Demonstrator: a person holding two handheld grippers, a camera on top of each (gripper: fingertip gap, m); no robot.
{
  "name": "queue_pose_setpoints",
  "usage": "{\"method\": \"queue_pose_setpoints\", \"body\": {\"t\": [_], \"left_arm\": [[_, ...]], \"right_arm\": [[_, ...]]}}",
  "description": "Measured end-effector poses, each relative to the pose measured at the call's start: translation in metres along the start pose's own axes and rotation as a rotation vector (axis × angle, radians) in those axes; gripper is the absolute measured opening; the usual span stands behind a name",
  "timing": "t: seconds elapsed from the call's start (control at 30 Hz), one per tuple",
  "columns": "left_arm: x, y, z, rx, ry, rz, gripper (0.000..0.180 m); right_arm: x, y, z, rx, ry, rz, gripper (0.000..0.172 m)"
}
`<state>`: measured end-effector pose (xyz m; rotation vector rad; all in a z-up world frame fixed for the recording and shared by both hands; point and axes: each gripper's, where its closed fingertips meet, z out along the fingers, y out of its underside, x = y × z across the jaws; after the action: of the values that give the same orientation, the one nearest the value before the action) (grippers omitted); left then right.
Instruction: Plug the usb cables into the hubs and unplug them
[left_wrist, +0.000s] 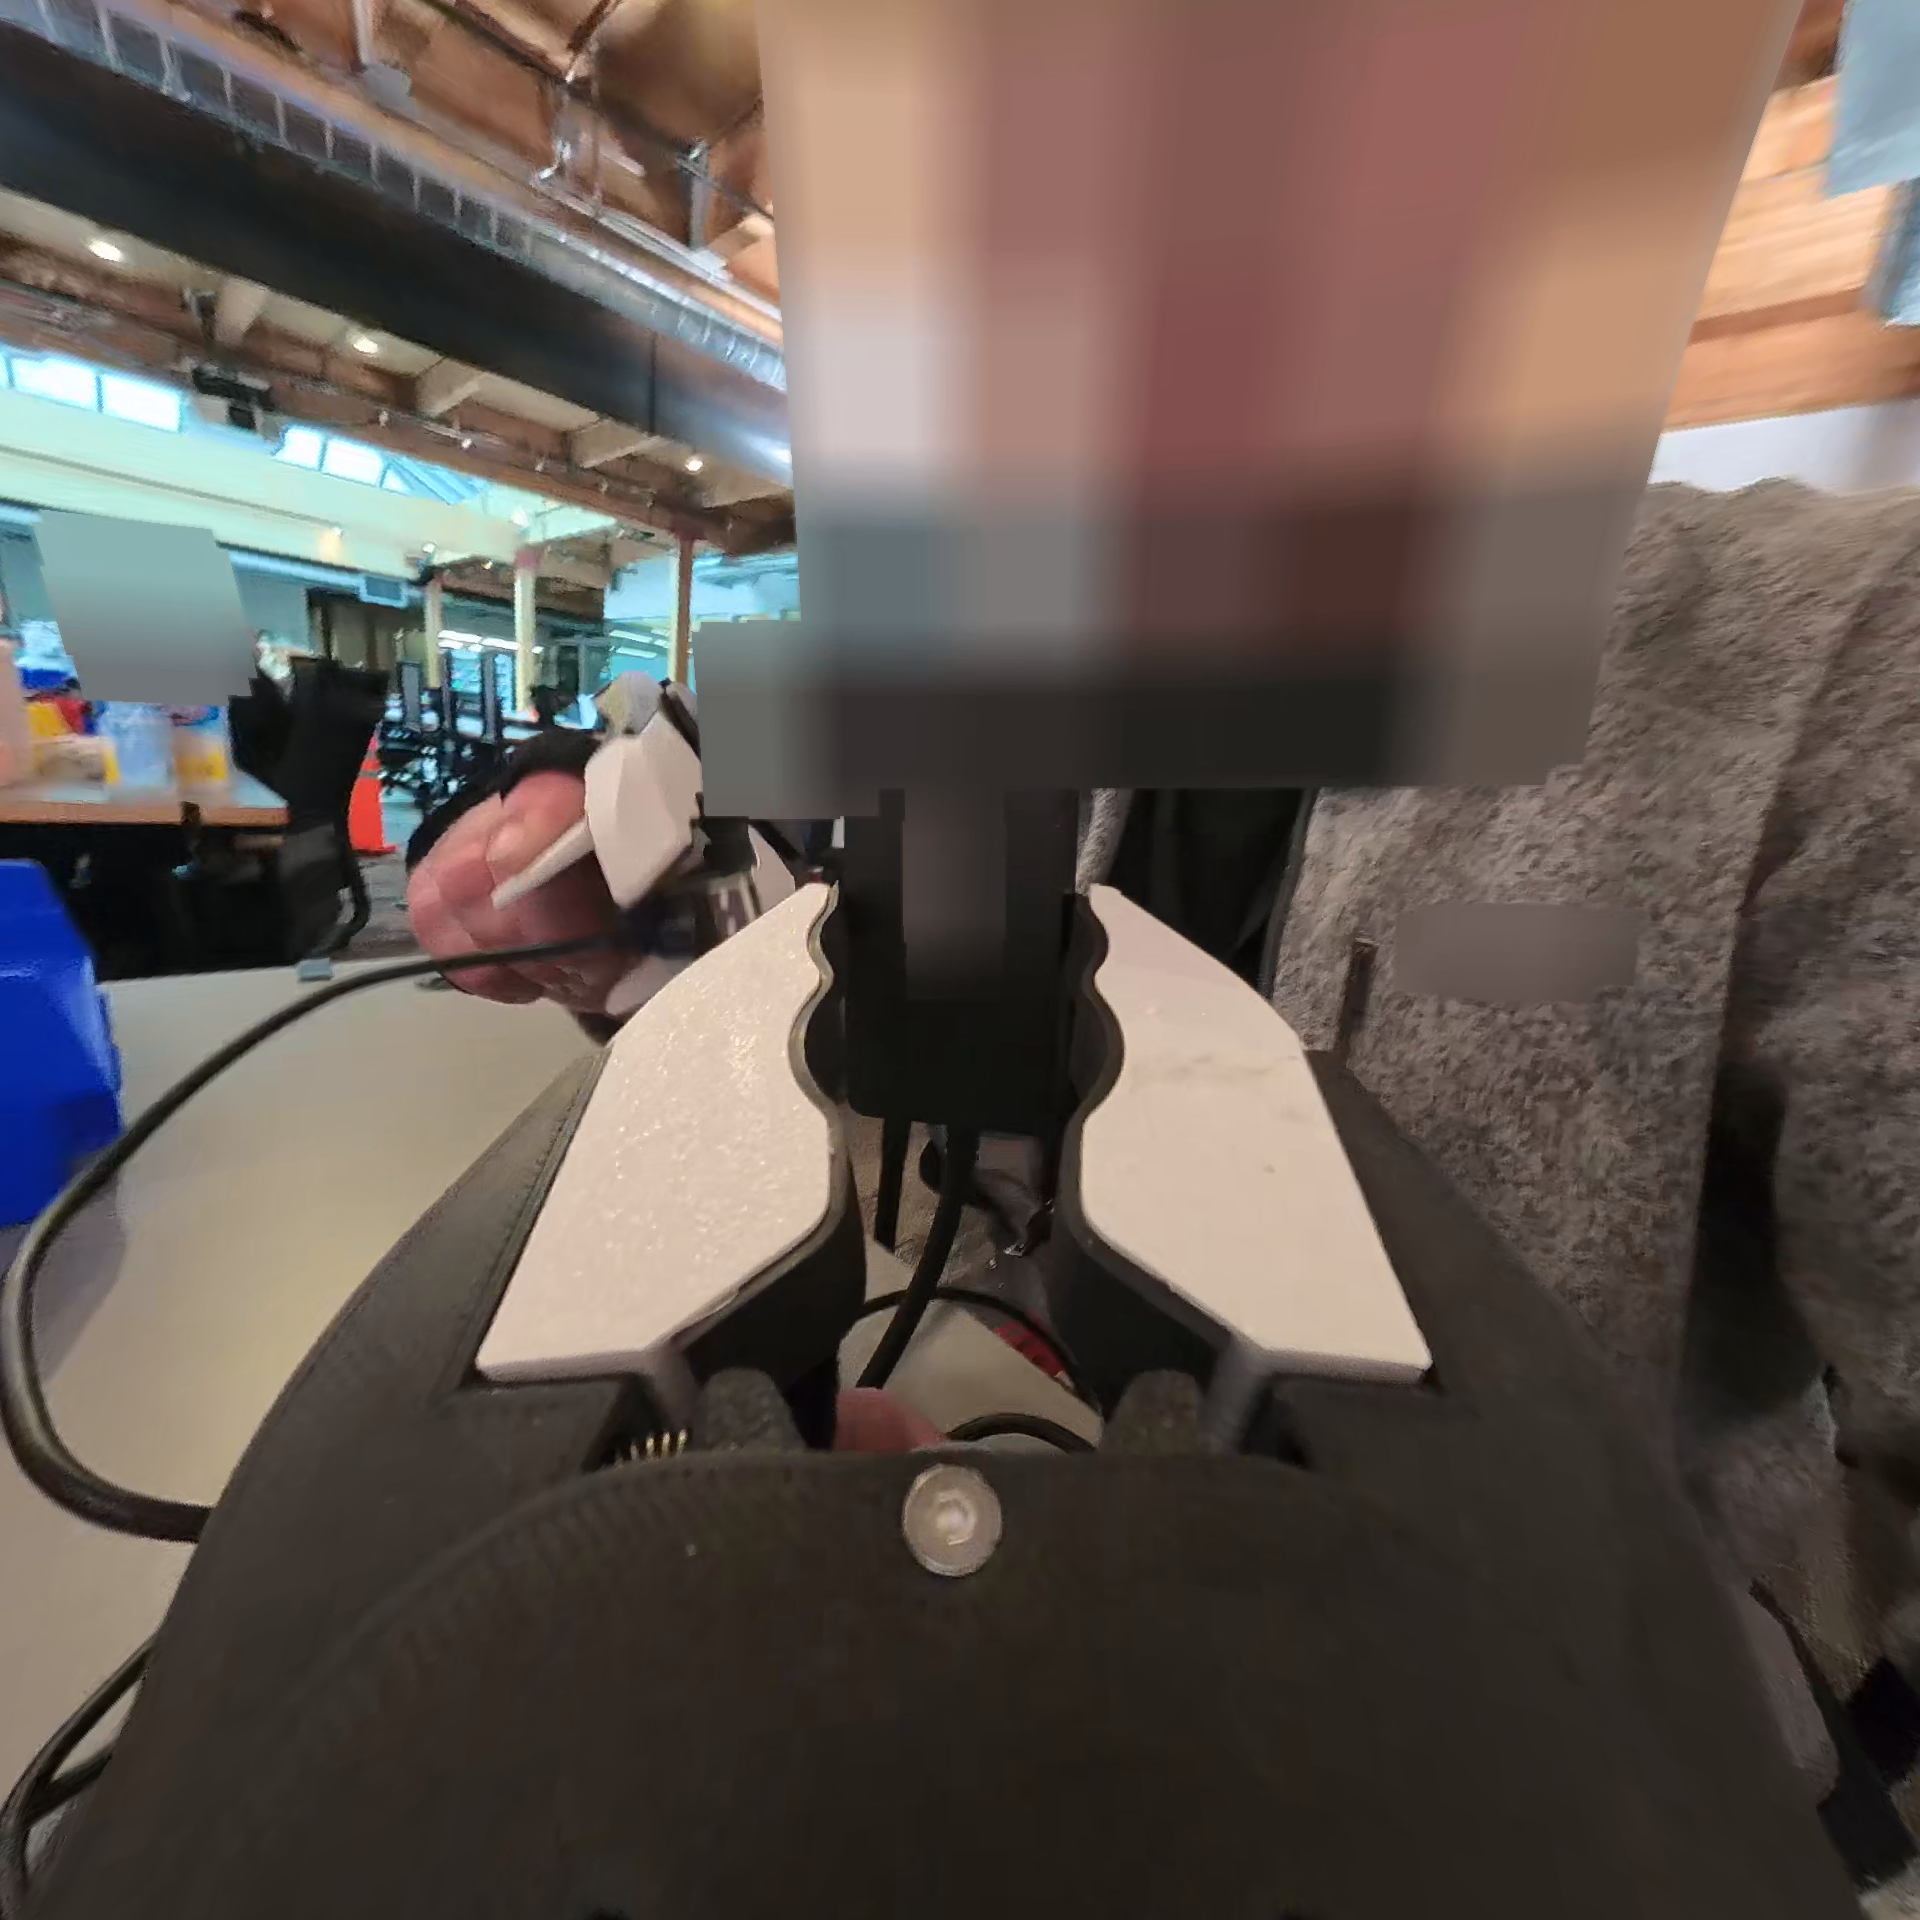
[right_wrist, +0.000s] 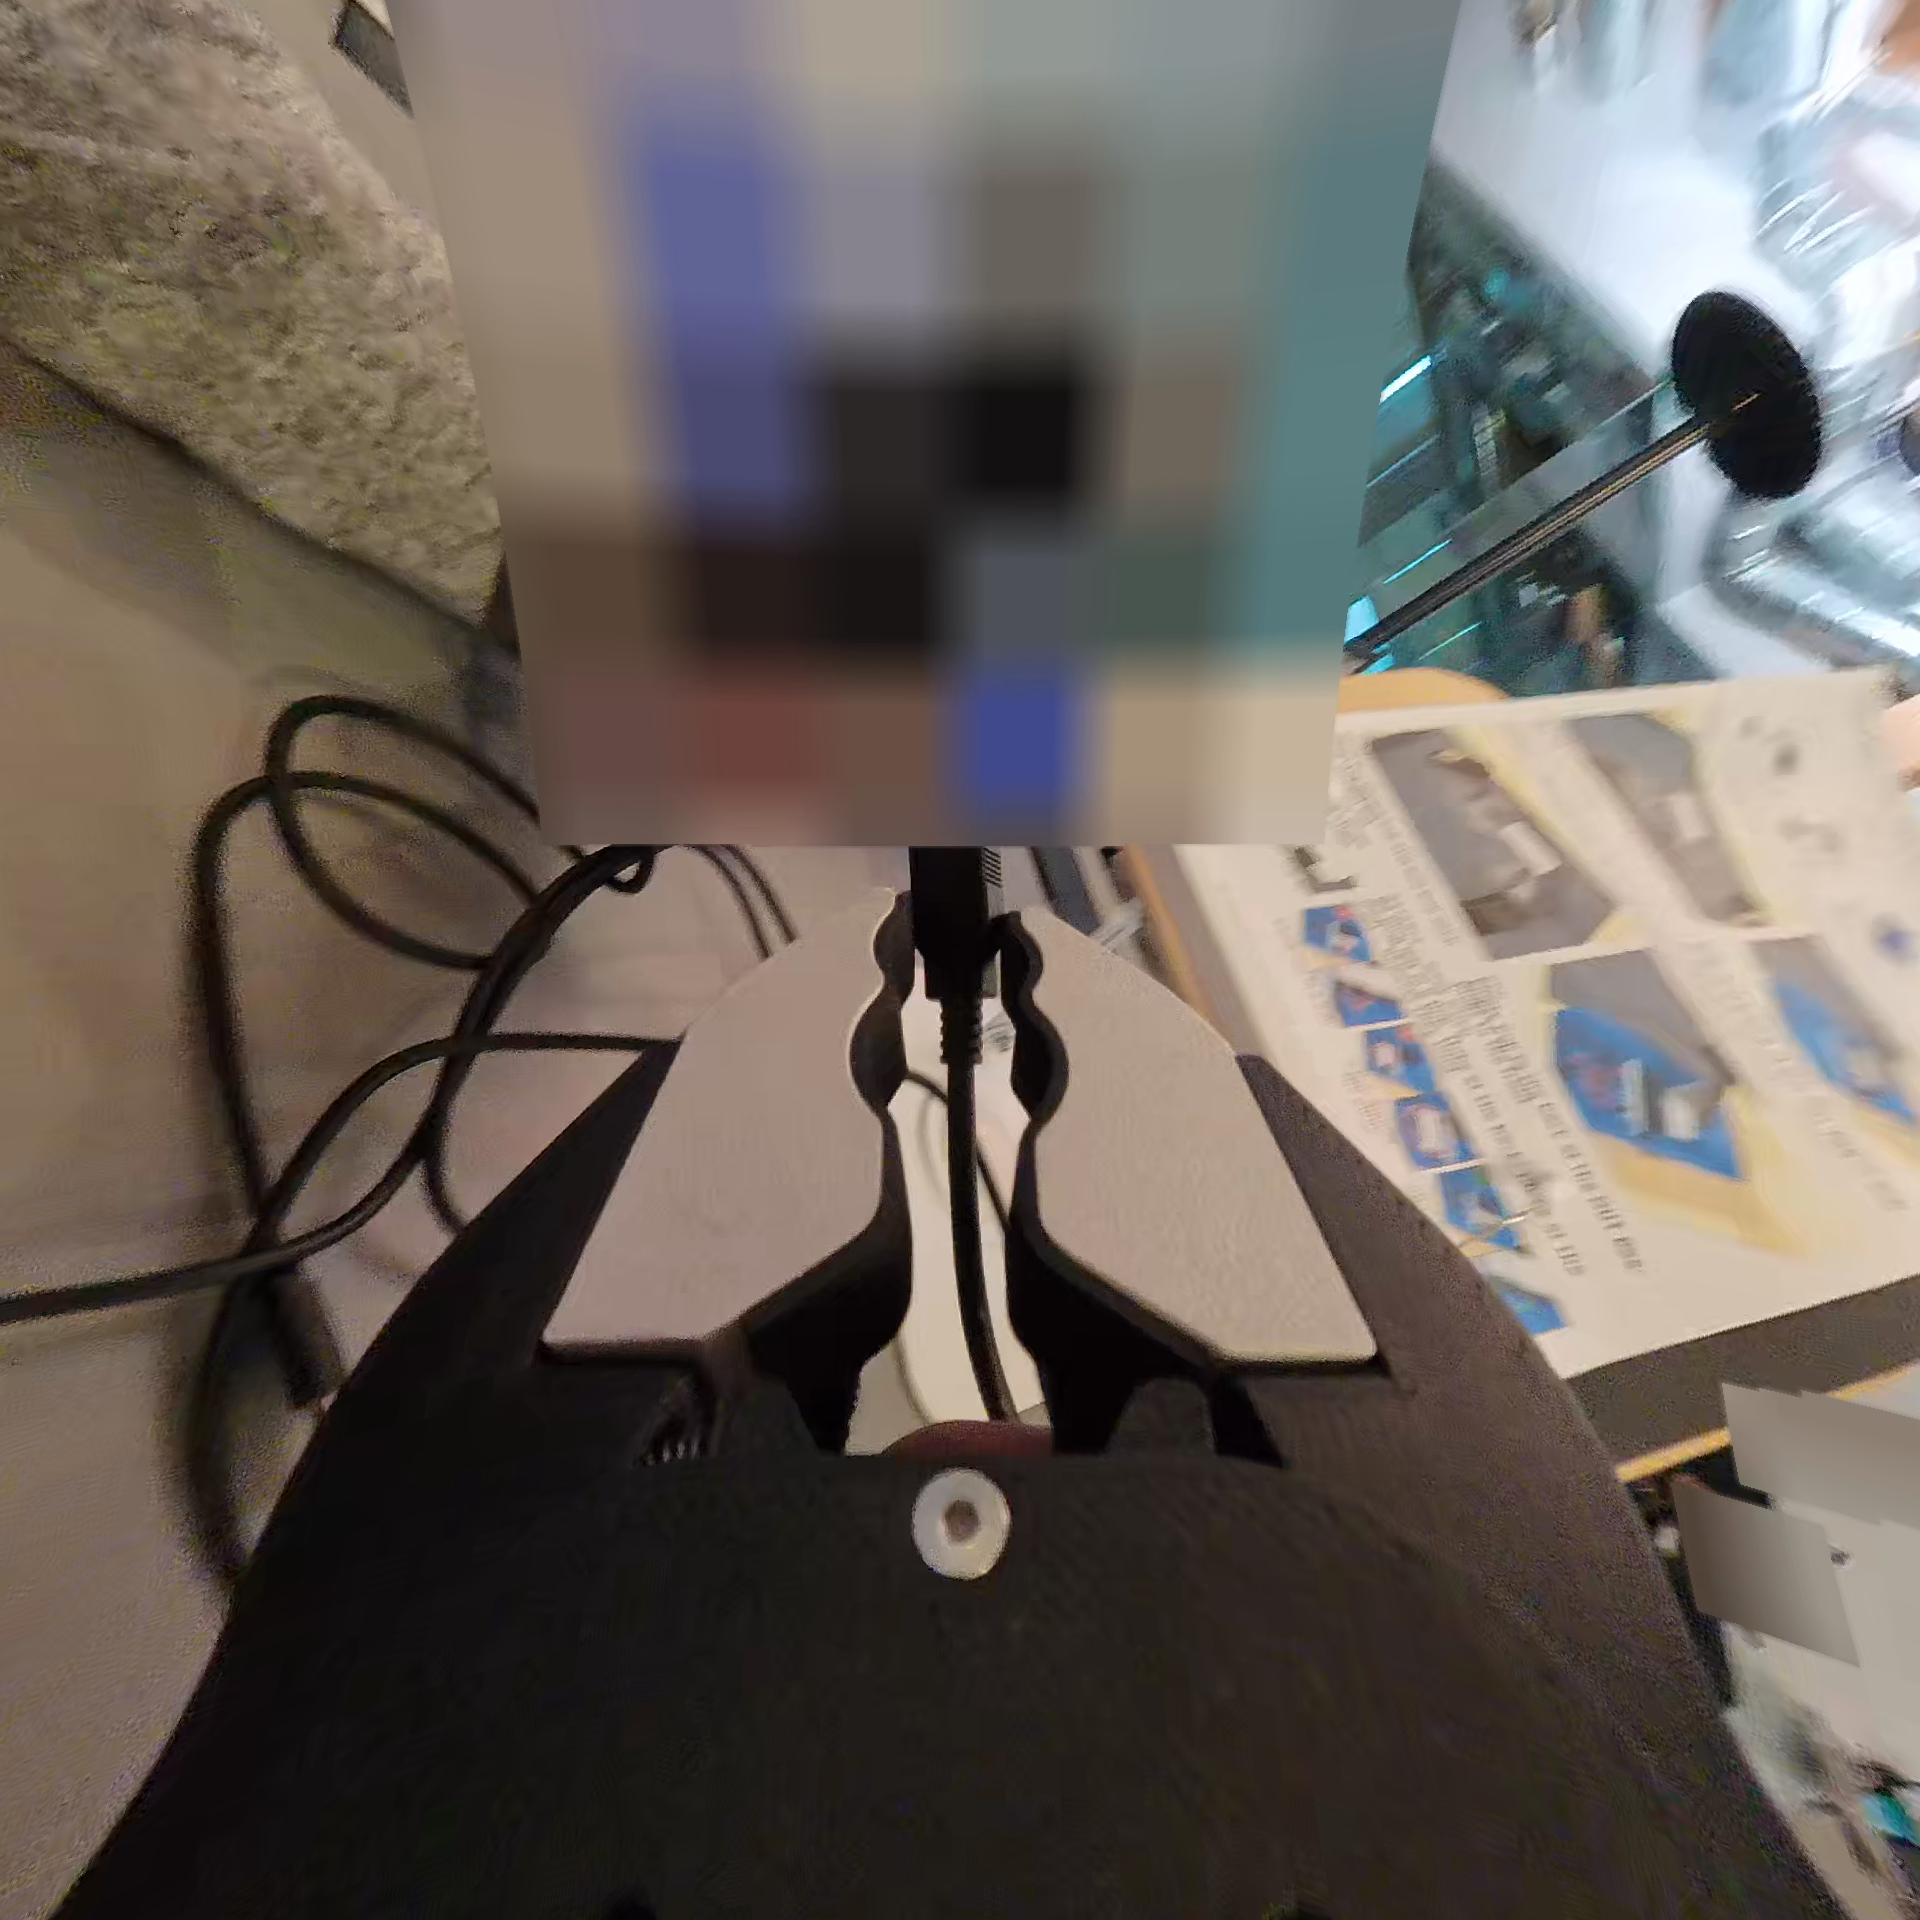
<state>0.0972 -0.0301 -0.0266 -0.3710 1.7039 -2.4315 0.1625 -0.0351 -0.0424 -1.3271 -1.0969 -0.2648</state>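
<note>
Pale grey table (right_wrist: 125, 1039) carries everything, with a wood-beamed ceiling and a long black duct above the hall behind it.

Nearest in the right wrist view, the right gripper (right_wrist: 956, 956) is closed on a black USB plug (right_wrist: 951, 935), both dark pads pressing its sides. The plug's long axis runs straight ahead along the fingers, its nose pointing forward into a blurred patch, and its single black cable (right_wrist: 966, 1195) trails back toward the camera between the fingers. To the left, black cables (right_wrist: 312, 935) lie looped on the table; their count cannot be told, as the loops overlap. To the right lies one printed sheet (right_wrist: 1610, 987) with photographs.

Nearest in the left wrist view, the left gripper (left_wrist: 961, 977) clamps a black USB hub (left_wrist: 956, 1039) between its two white fingers, standing wide apart, and the pads touch the hub's sides. The hub's long axis also runs forward along the fingers, its far end hidden by a blurred patch. One black cable (left_wrist: 925, 1247) hangs from its near end. Farther off to the left, a hand (left_wrist: 488, 894) holds the other gripper, and a blue bin (left_wrist: 42, 1039) sits at the table's edge. A grey fleece sleeve (left_wrist: 1610, 1143) fills the right side.
</note>
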Motion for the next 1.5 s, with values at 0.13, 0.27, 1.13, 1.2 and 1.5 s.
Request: {"method": "queue_pose_setpoints", "body": {"t": [0.13, 0.27, 1.13, 1.2, 1.5], "left_arm": [[0.008, 0.000, 0.002, 0.012, 0.055, -0.019, 0.039], [0.018, 0.004, 0.008, -0.009, 0.127, -0.026, 0.040], [0.012, 0.029, 0.008, -0.061, 0.178, -0.144, 0.040], [0.011, 0.032, 0.008, -0.072, 0.184, -0.159, 0.040], [0.009, 0.040, 0.008, -0.086, 0.200, -0.191, 0.040]], "right_arm": [[0.014, -0.026, -0.001, 0.084, 0.077, -0.072, 0.016], [0.015, -0.044, 0.000, 0.138, 0.102, -0.152, 0.016], [-0.008, -0.039, 0.002, 0.115, -0.088, -0.243, 0.016], [-0.010, -0.037, 0.002, 0.106, -0.114, -0.257, 0.016], [-0.015, -0.030, 0.005, 0.096, -0.184, -0.265, 0.016]]}}
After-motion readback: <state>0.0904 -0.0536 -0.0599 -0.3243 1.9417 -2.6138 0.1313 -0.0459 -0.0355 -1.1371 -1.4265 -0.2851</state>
